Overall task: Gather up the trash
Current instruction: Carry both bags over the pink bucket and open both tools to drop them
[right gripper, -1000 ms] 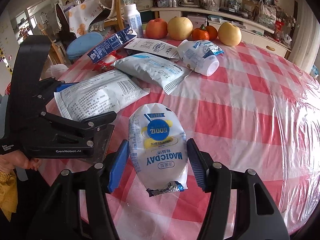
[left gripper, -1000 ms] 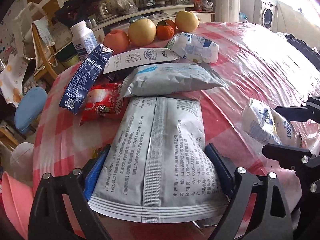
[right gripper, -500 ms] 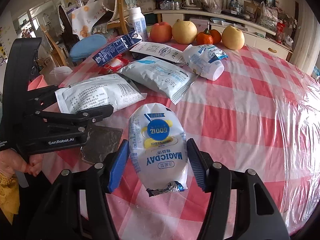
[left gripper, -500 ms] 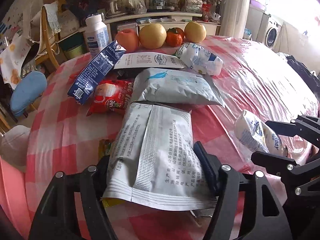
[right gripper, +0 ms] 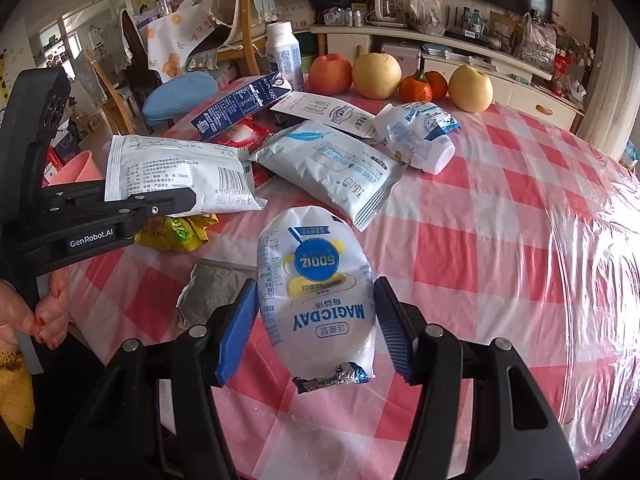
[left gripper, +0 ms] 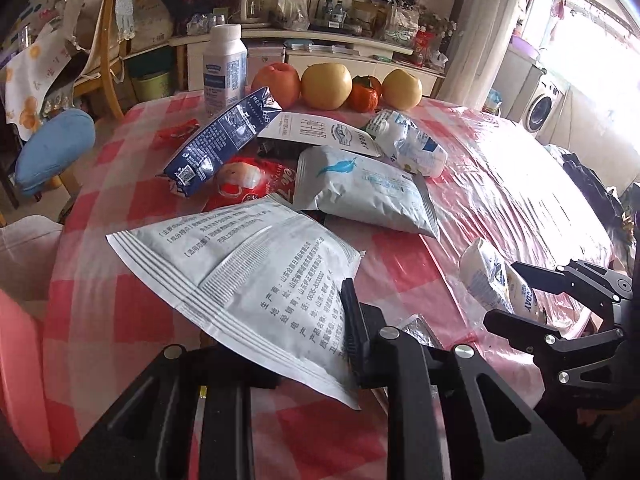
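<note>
A grey-white printed pouch hangs tilted above the red-checked table. My left gripper is closing on its near end and the pads press it; its left finger is hidden under the pouch. In the right wrist view the same pouch sits in the left gripper at the left. My right gripper is shut on a white MAGICDAY pouch, one blue pad on each side. That pouch shows at the right of the left wrist view.
More wrappers lie mid-table: a white-blue pouch, a blue carton, a red packet, a crumpled white bag, a yellow-green wrapper, silver foil. Fruit and a bottle stand behind. A pink bin is left.
The left jaws closed from wide onto the grey-white pouch and raised it, tilting it leftward off the table. Foil and a yellow-green wrapper beneath came into sight. The right gripper stayed put.
</note>
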Motion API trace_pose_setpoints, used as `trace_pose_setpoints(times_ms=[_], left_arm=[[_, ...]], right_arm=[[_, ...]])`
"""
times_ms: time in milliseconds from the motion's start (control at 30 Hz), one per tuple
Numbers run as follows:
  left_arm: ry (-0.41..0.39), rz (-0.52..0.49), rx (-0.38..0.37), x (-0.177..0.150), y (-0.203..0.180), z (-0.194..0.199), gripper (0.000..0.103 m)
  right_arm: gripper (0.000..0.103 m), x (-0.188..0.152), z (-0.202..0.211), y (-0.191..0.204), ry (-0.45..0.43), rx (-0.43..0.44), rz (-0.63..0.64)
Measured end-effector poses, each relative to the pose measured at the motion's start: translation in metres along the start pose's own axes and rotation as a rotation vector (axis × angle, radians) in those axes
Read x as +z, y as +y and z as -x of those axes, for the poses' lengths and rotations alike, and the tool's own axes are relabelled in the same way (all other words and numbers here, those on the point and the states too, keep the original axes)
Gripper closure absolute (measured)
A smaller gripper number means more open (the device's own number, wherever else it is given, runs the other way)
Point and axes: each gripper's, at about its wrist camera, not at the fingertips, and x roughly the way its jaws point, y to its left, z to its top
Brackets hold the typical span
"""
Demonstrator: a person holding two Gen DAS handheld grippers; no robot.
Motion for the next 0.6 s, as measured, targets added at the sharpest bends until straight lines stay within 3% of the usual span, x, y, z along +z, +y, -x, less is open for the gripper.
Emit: trace_pose_setpoints(times_ms=[367, 600], left_arm=[[-0.028, -0.004, -0.091, 0.001, 0.007, 0.020, 0.083], [-0.065, 0.039, -0.084, 0.003, 0.015, 0.026, 0.086]], right_arm=[[0.043, 0.001, 0.005, 0.001, -0.015, -0.006, 0.007], [0.043, 0.002, 0.009, 0.002, -0.026, -0.009, 0.010]])
